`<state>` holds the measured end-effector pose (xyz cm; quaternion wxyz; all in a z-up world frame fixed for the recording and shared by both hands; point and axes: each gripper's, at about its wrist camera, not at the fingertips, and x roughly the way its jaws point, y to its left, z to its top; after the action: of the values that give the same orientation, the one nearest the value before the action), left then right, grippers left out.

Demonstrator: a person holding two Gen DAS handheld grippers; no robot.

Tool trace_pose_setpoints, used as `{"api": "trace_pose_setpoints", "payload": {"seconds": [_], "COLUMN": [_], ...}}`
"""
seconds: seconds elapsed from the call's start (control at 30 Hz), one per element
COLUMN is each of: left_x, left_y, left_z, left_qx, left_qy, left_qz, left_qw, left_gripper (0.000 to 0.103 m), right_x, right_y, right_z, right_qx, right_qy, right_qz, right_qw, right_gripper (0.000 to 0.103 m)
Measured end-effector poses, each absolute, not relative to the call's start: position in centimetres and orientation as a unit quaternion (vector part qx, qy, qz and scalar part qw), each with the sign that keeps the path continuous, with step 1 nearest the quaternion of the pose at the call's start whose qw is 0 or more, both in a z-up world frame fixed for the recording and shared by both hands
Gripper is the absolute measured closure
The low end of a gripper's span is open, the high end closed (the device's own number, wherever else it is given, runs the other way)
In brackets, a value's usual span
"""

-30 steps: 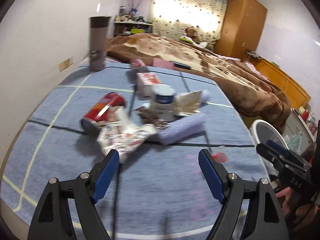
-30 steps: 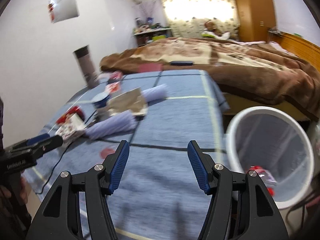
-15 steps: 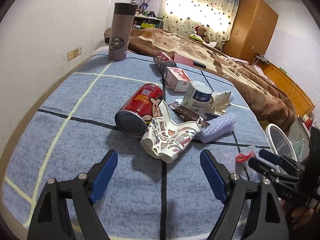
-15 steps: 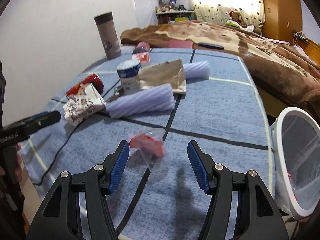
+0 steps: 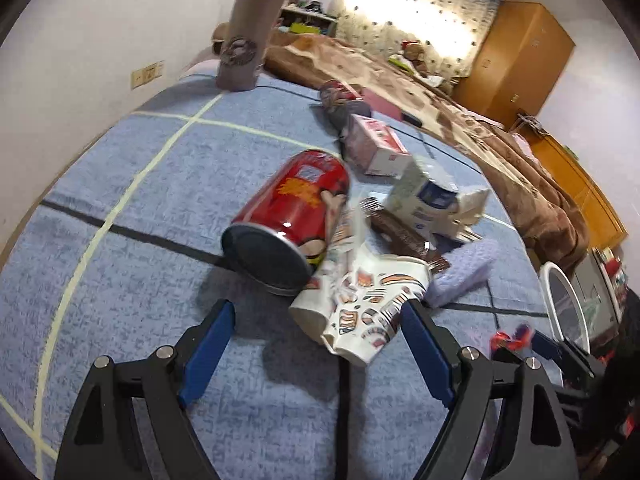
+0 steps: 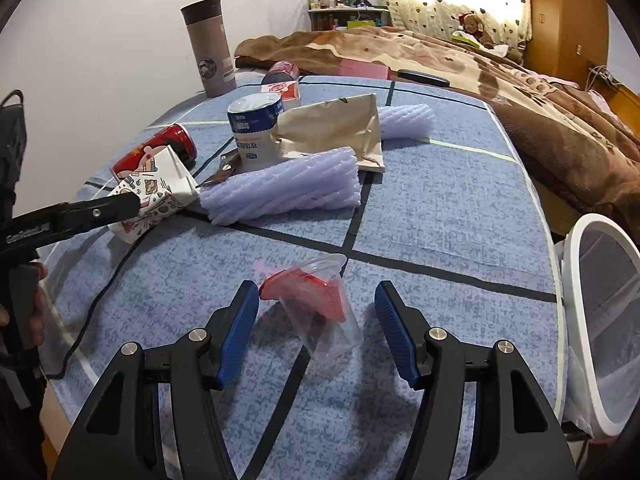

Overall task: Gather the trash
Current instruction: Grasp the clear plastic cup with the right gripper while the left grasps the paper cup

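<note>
Both views were fairly bright, lit mostly from the curtain (image 5: 416, 12), which glared white and washed out its pattern. The left wrist view was smeared with motion blur, worst around the can (image 5: 292, 220) and carton (image 5: 432, 196); the right wrist view was sharp. Soft shadows fell toward the camera under the clear cup (image 6: 320, 308). Fisheye bending curved the bench (image 6: 440, 208) edges, with black corners.

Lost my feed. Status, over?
Left gripper open at paper cup. Right gripper open around plastic cup. Bin right, nothing blocking.
</note>
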<state>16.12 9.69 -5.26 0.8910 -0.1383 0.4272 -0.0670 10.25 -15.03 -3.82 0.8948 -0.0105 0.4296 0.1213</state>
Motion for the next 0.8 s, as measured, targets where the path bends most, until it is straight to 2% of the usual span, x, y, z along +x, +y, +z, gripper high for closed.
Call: {"api": "trace_pose_setpoints", "payload": {"seconds": [0.03,0.13,0.3,0.37,0.43,0.5,0.57,0.63,0.8], "left_x": [16.2,16.2,16.3,16.6,16.8,16.7,16.8,16.6,16.0], "left_y": [9.7,9.5,8.8,8.6,8.2,7.8,7.5,7.1,6.4], "left_z": [-5.4,-5.5,-5.6,-5.5,-5.5,-5.6,-5.6,-5.6,-5.3], "left_qx": [-0.139,-0.140,-0.135,-0.138,-0.139,-0.136,-0.137,-0.134,-0.125], "left_qy": [0.428,0.428,0.427,0.426,0.425,0.425,0.425,0.426,0.423], "left_qz": [-0.065,-0.072,-0.081,-0.088,-0.093,-0.095,-0.098,-0.098,-0.090], "left_qw": [0.890,0.890,0.890,0.890,0.890,0.890,0.890,0.889,0.893], "left_gripper": [0.017,0.020,0.024,0.033,0.037,0.042,0.055,0.062,0.062], "right_x": [10.4,10.6,10.6,10.9,11.0,10.9,11.0,11.1,11.2], "right_y": [-15.0,-15.0,-15.0,-15.1,-15.2,-15.2,-15.3,-15.5,-15.9], "right_z": [-3.9,-3.9,-4.1,-4.2,-4.3,-4.3,-4.3,-4.3,-4.3], "right_qx": [-0.011,-0.014,-0.010,-0.006,-0.005,-0.001,0.003,0.006,0.016], "right_qy": [0.431,0.430,0.428,0.430,0.430,0.430,0.429,0.429,0.427], "right_qz": [0.121,0.116,0.116,0.118,0.114,0.118,0.121,0.123,0.125], "right_qw": [0.894,0.895,0.896,0.895,0.896,0.895,0.895,0.895,0.895], "right_gripper": [0.042,0.054,0.057,0.068,0.073,0.073,0.073,0.073,0.073]}}
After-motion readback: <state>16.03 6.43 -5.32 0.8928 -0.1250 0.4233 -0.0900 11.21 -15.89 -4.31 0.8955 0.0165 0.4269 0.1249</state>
